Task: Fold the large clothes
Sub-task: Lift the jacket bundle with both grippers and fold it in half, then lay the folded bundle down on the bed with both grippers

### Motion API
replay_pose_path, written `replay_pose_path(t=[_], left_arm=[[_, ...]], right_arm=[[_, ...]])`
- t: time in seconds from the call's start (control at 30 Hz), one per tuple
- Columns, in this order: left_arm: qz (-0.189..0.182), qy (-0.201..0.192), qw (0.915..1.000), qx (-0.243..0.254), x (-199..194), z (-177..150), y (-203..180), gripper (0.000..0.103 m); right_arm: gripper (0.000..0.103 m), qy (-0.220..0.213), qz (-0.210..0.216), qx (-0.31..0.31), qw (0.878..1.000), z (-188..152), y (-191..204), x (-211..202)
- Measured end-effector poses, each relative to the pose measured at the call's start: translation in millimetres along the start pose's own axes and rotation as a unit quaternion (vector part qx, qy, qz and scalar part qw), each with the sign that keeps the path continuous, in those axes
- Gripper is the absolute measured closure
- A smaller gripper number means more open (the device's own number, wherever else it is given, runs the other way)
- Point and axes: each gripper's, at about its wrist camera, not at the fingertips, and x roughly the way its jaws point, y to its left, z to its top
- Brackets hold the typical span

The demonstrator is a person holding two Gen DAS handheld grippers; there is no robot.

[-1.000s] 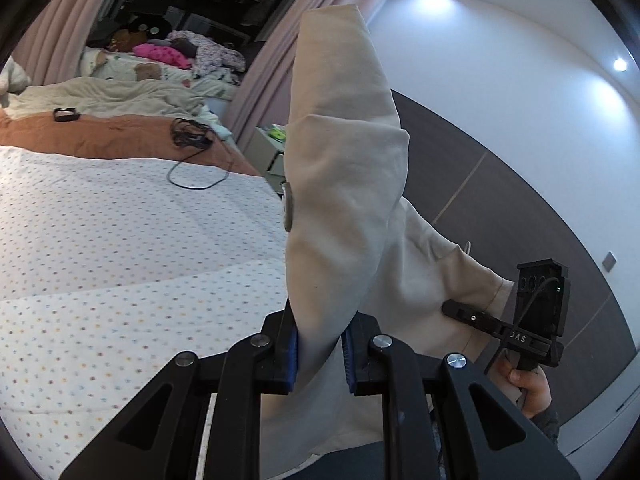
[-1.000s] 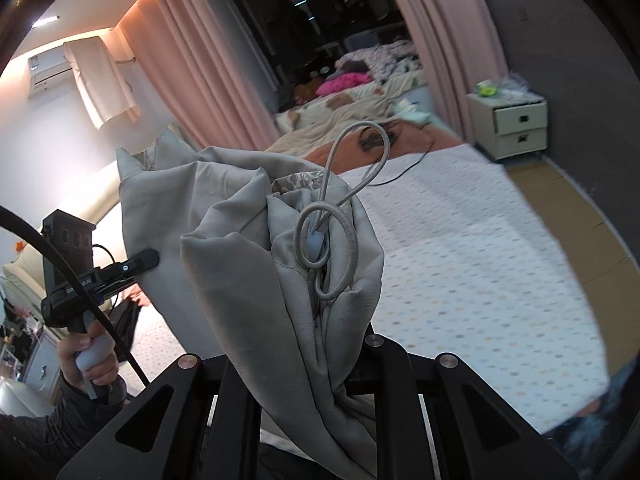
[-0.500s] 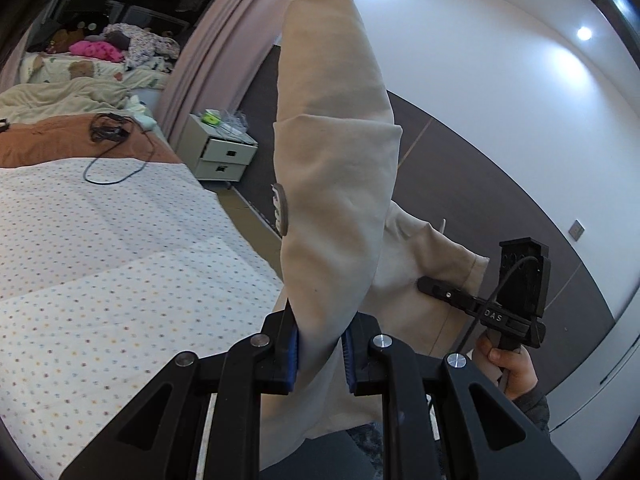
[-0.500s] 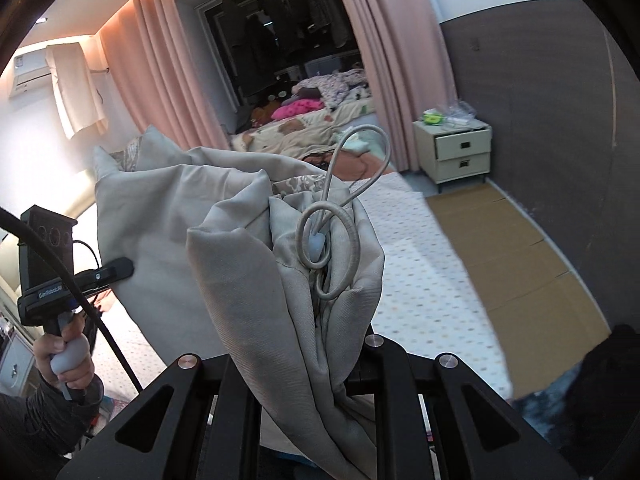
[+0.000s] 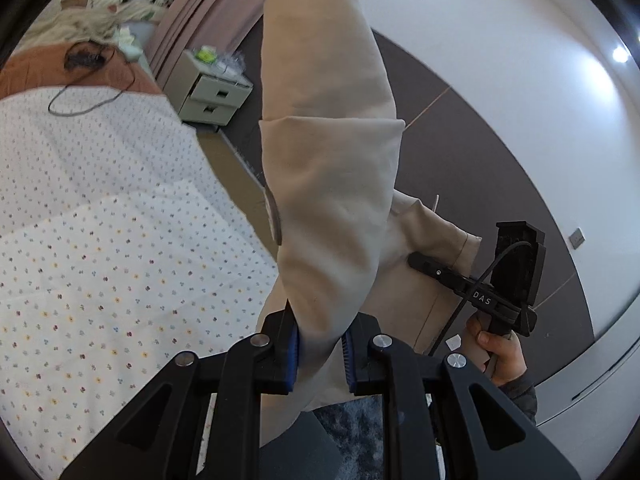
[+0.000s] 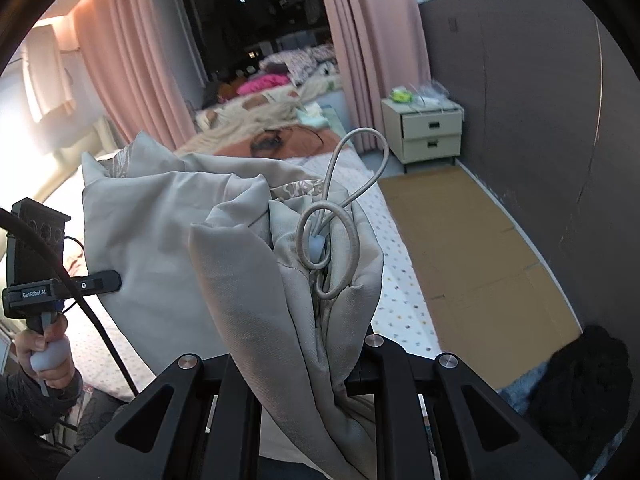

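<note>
Left wrist view: left gripper (image 5: 319, 344) nearly closed, blue pads clamping a bunched fold of the beige garment (image 5: 328, 160), which stands up ahead of the jaws. Right gripper (image 5: 416, 259) ahead to the right, tip at the garment's far edge, held by a hand (image 5: 500, 356). Dotted bed sheet (image 5: 100, 240) to the left.

Right wrist view: right gripper (image 6: 304, 364) nearly closed on gathered garment (image 6: 160, 240) with its drawstring (image 6: 352, 200) looped above the jaws. Left gripper (image 6: 108, 281) at the left, tip against the cloth. Nightstand (image 6: 428, 132) ahead right
</note>
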Motion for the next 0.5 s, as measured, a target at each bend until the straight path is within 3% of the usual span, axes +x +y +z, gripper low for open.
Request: replay_pose_path(t=[0.5], left_arm=[[0.059,0.06,0.9946,-0.062,98,56,132,0.084]], right_arm=[[0.092,0.118,-0.04,0.009,0.992,77,-13,168]])
